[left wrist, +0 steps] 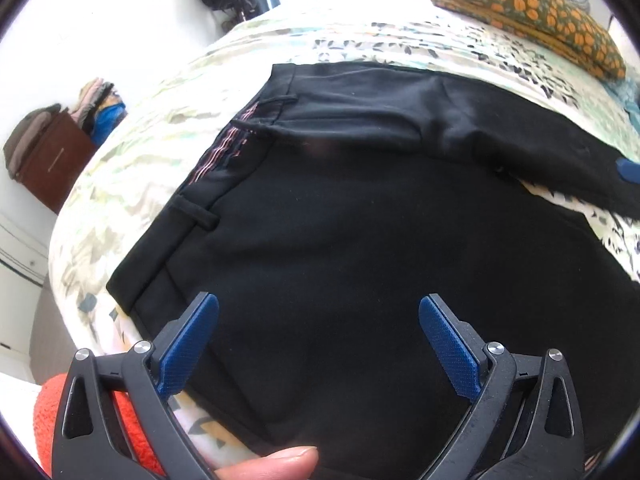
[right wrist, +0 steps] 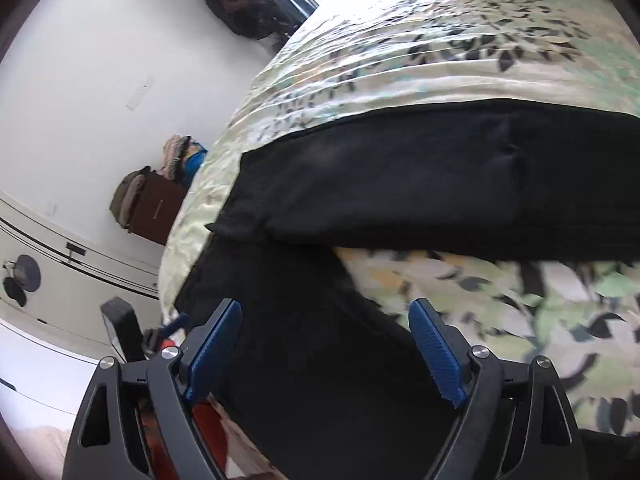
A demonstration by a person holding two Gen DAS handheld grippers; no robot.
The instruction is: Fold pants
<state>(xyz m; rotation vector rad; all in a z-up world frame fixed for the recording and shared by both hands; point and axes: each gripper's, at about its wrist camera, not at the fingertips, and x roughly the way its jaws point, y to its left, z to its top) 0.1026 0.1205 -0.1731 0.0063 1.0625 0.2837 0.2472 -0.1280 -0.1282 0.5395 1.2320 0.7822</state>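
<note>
Black pants [left wrist: 340,220] lie spread flat on the leaf-patterned bedsheet [left wrist: 132,160], waistband [left wrist: 192,216] toward the left with belt loops showing. My left gripper [left wrist: 319,312] is open and empty, hovering over the seat area near the waistband corner. In the right wrist view the two pant legs [right wrist: 420,184] spread apart with sheet [right wrist: 500,300] showing between them. My right gripper [right wrist: 325,320] is open and empty above the nearer leg. The right gripper's blue fingertip [left wrist: 628,170] shows at the right edge of the left wrist view.
A patterned orange-and-green pillow [left wrist: 528,12] lies at the far right of the bed. A brown box with piled clothes [left wrist: 52,160] stands by the wall past the bed's left edge. An orange knitted sleeve [left wrist: 48,428] and a thumb [left wrist: 272,466] are at the bottom.
</note>
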